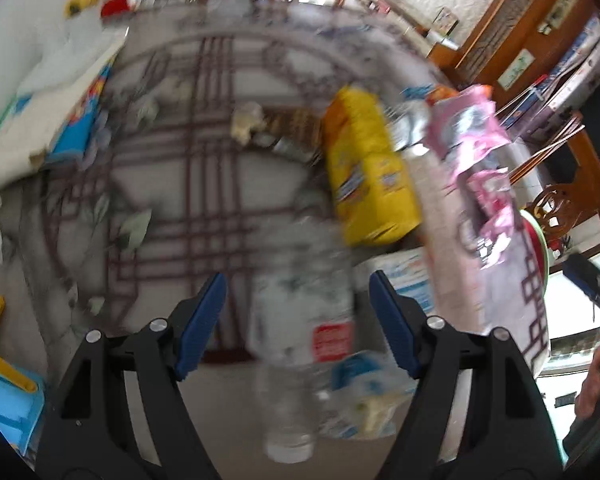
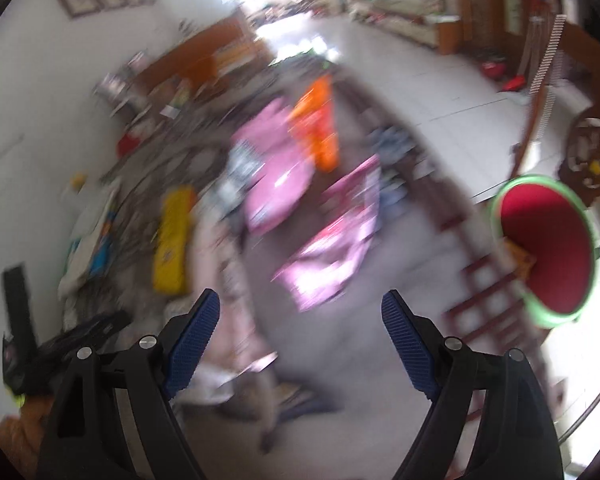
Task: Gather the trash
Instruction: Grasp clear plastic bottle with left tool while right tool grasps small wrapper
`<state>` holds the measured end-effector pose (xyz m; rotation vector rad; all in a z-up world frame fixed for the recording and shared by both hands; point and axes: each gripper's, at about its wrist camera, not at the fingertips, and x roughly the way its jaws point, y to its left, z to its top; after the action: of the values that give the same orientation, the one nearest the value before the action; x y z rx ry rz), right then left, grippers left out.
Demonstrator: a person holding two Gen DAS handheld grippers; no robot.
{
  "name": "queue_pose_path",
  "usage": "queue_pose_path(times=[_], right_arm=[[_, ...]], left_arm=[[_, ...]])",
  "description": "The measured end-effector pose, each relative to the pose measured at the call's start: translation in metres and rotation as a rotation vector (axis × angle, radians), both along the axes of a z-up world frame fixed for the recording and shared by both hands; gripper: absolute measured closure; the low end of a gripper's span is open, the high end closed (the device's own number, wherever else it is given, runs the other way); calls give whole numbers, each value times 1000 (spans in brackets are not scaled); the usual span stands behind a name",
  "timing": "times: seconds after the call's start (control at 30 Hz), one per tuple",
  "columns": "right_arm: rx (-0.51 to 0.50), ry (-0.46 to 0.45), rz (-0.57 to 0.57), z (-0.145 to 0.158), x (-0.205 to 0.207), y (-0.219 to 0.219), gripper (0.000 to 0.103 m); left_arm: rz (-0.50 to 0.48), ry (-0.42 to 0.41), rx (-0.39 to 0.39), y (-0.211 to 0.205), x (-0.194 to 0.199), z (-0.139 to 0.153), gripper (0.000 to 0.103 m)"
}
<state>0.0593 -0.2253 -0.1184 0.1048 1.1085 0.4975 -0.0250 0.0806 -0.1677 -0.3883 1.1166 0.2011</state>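
Left claw (image 1: 296, 300) gaping over clear plastic bottle (image 1: 300, 332) on table (image 1: 160, 184), grasping nothing; blur risks misjudged closing, knocking bottle away.

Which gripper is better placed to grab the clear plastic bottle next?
Left, probably. The left gripper is open with the bottle lying between its fingers. The right gripper faces pink wrappers instead.

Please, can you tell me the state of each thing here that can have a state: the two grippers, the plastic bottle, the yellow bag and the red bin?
Left gripper: jaws open, holding nothing.
Right gripper: jaws open, empty.
Clear plastic bottle: lying on the table, between the left jaws but not gripped.
Yellow bag: lying flat on the table.
Red bin: open, almost empty.
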Motion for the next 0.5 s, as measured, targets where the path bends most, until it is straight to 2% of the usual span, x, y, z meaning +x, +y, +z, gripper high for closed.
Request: queue_pose_path(times=[0.07,0.23,0.3,0.33,0.37,0.43,0.5], right_arm=[[6,44,64,-8,-13,21,23],[47,143,190,-25,-47,58,23],[38,135,239,-26,-57,74,23],[25,124,266,-26,-62,82,24],[9,115,284,-26,-65,89,26],[-11,110,317,-28,-71,98,38],[-28,104,353,-31,-75,107,44]], left_arm=[[-8,17,-26,5,-1,-9,32],[-47,19,-32,2,7,-17,32],[-63,19,-39,2,11,-20,36],[-67,27,-41,2,12,-22,46],[-68,34,-40,2,14,-23,48],[-72,25,-30,3,13,-21,53],[-84,17,-7,5,9,-15,54]])
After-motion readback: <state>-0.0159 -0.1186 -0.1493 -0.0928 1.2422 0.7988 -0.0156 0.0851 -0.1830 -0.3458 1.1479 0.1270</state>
